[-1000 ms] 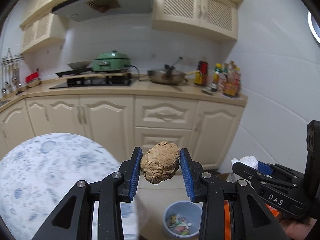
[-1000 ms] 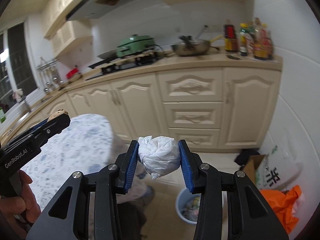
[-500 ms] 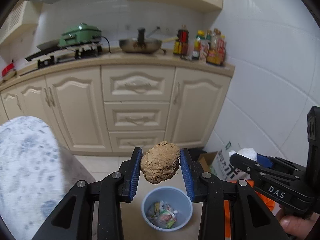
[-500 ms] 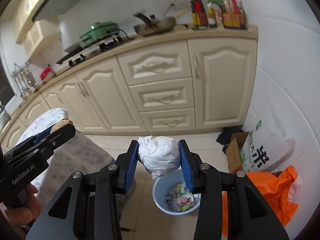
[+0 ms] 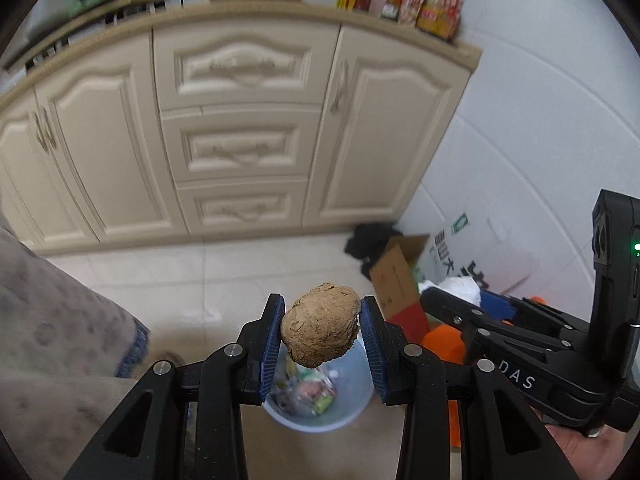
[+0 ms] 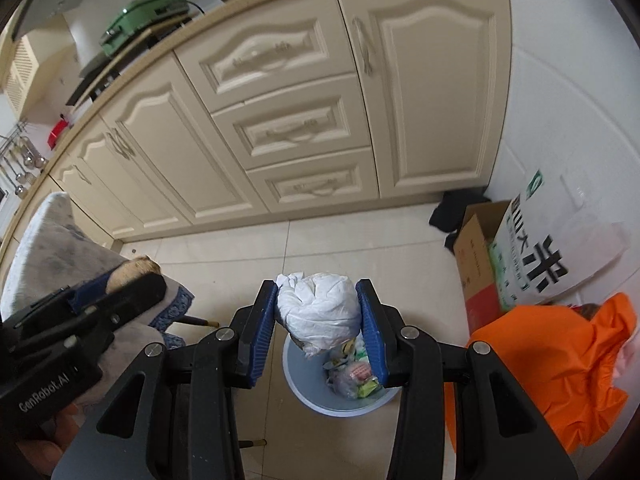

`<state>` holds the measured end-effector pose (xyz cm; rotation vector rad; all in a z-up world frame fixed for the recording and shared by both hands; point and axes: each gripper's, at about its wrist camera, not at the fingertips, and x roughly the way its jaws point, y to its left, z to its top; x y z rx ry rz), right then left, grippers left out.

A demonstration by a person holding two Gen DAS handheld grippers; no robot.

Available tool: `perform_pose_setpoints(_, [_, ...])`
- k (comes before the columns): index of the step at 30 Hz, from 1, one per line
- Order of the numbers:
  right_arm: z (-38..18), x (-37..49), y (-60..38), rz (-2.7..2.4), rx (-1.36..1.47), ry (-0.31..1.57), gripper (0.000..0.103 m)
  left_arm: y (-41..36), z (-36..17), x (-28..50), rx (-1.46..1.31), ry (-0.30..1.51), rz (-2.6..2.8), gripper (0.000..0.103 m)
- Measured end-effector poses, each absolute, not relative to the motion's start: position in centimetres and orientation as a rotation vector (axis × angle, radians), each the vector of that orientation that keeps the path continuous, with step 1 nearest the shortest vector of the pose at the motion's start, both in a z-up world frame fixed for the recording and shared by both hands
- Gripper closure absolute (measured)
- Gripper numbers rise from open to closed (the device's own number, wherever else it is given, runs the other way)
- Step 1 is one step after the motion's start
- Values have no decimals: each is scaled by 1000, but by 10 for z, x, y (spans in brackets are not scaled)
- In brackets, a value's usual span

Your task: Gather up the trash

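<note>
My left gripper (image 5: 320,336) is shut on a brown crumpled paper ball (image 5: 320,326) and holds it in the air above a pale blue bin (image 5: 316,416) with trash in it. My right gripper (image 6: 318,320) is shut on a white crumpled paper wad (image 6: 320,312) above the same bin (image 6: 340,400). The right gripper also shows at the right of the left wrist view (image 5: 452,300), with the white wad (image 5: 460,284) in it. The left gripper shows at the left of the right wrist view (image 6: 132,284).
Cream kitchen cabinets (image 6: 280,120) run along the back. A cardboard box (image 6: 476,256), a printed white bag (image 6: 560,240) and an orange plastic bag (image 6: 560,360) lie right of the bin. A cloth-covered table edge (image 5: 60,340) is at the left.
Both grippers have tilted down and moved over the bin, still holding their wads. The table has slid off to the left and the bin is now under both.
</note>
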<state>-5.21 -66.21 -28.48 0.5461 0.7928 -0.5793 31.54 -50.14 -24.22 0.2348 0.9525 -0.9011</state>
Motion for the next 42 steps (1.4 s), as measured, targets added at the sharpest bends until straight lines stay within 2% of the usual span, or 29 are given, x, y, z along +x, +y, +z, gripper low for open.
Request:
perform_pose_setpoints(7, [-315, -39, -676, -575, 581, 841, 60, -532, -279, 348, 263, 1036, -897, 68])
perform_pose_setpoints(8, [-319, -38, -678, -580, 587, 846, 60, -535, -283, 350, 269, 1041, -895, 65])
perform_pose_setpoints(10, [-325, -38, -680, -583, 596, 857, 59, -543, -288, 352, 285, 1054, -909, 53])
perform_pose_setpoints(11, [-329, -38, -682, -585, 605, 859, 58, -542, -289, 350, 291, 1056, -906, 43])
perform_pose_setpoints(12, [-331, -38, -682, -584, 612, 859, 54, -545, -291, 352, 295, 1056, -896, 33])
perform_pose_setpoints(14, [-334, -40, -683, -585, 632, 854, 42, -547, -292, 354, 292, 1046, -866, 23])
perform_pose_setpoints(15, [-334, -41, -683, -590, 639, 849, 31, -545, -292, 352, 293, 1042, -854, 18])
perform_pose_setpoints(19, [-331, -48, -684, -620, 660, 826, 0, -543, -290, 347, 291, 1018, -797, 4])
perform_pose_setpoints(31, [-284, -61, -668, -652, 634, 772, 0, -505, -245, 299, 283, 940, -778, 3])
perform_pose_setpoints(42, [-184, -75, -611, -619, 534, 620, 0, -400, -153, 246, 203, 761, -767, 2])
